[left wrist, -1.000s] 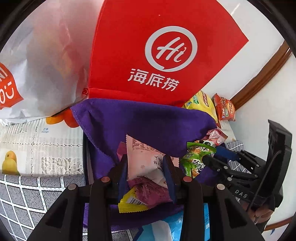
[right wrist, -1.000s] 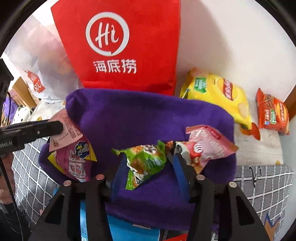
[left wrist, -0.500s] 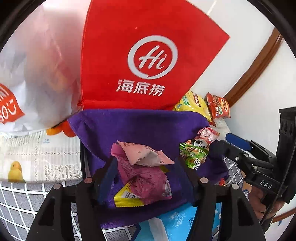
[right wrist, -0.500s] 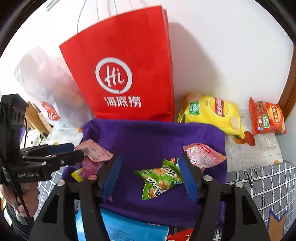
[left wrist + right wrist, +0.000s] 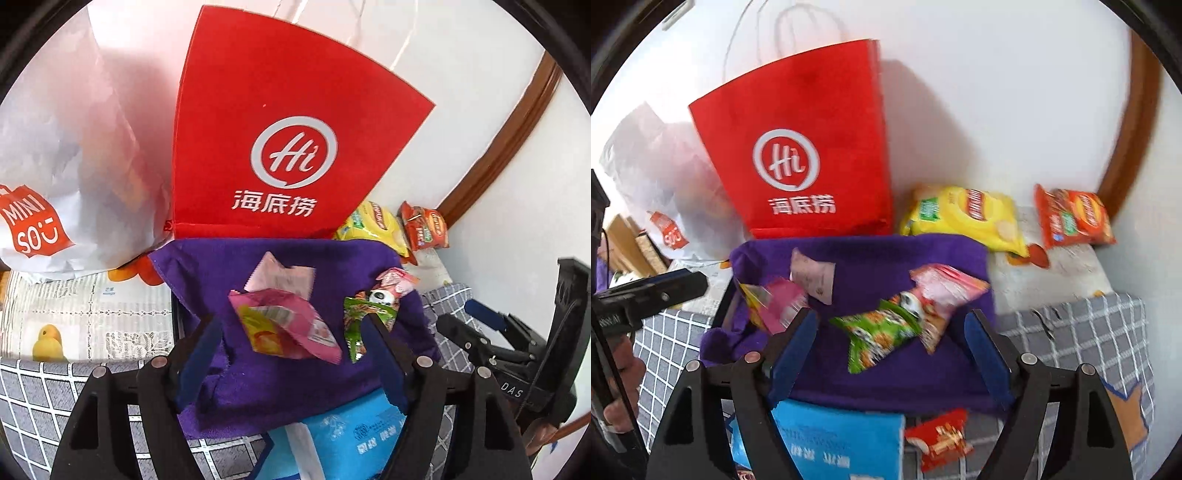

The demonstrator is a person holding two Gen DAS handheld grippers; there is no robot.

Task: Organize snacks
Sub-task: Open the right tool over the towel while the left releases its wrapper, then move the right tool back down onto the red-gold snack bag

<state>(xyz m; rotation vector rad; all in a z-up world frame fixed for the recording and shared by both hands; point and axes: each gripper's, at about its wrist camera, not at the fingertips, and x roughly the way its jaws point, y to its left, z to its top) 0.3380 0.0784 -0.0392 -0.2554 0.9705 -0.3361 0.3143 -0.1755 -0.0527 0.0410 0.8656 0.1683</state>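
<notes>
A purple cloth [image 5: 295,369] [image 5: 871,266] lines a box and holds small snack packets. A pink packet [image 5: 288,325] [image 5: 783,302] and a pale pink one [image 5: 284,277] [image 5: 812,275] lie at its left. A green packet [image 5: 360,321] [image 5: 879,332] and a pink-red one [image 5: 395,282] [image 5: 945,291] lie at its right. My left gripper [image 5: 291,354] is open and empty, just above the pink packet. My right gripper [image 5: 890,350] is open and empty, above the green packet; it also shows in the left wrist view [image 5: 480,332].
A red paper bag [image 5: 288,147] [image 5: 805,158] and a white plastic bag [image 5: 66,155] stand behind the box. A yellow chip bag [image 5: 964,218] and an orange one [image 5: 1075,218] lie at the back right. A blue pack [image 5: 834,439] and a small red packet [image 5: 942,439] lie in front.
Both grippers opened, let their packets fall onto the purple cloth, and drew back and up. The pink and green packets now lie loose on it.
</notes>
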